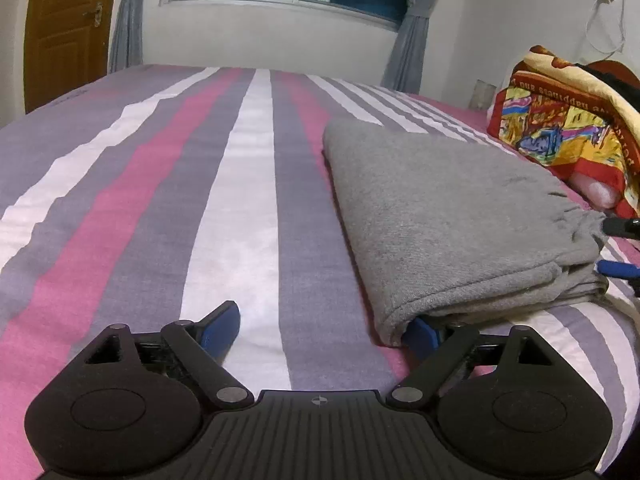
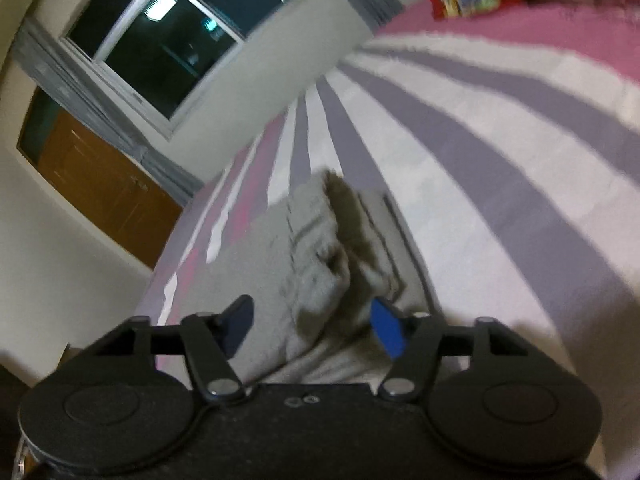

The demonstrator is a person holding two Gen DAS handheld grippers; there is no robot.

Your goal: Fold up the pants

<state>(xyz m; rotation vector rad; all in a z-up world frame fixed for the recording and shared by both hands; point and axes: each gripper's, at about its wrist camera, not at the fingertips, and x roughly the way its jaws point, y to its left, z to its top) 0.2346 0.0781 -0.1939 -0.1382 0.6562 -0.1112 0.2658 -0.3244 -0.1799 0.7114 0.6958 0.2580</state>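
Grey pants [image 1: 448, 216] lie folded on the striped bed [image 1: 160, 184], right of centre, near a bright blanket [image 1: 568, 124]. My left gripper [image 1: 326, 330] is spread wide, its right finger [image 1: 424, 334] tucked under the pants' near corner. My right gripper [image 2: 314, 326] stands open at the waistband end, cloth between its fingers, pinching nothing.

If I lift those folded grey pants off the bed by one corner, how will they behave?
The grey pants would probably flop and unfold: soft knit, stacked in loose layers at the near edge. Likely light for their bulk. On the striped bedsheet they should drag and bunch rather than slide.
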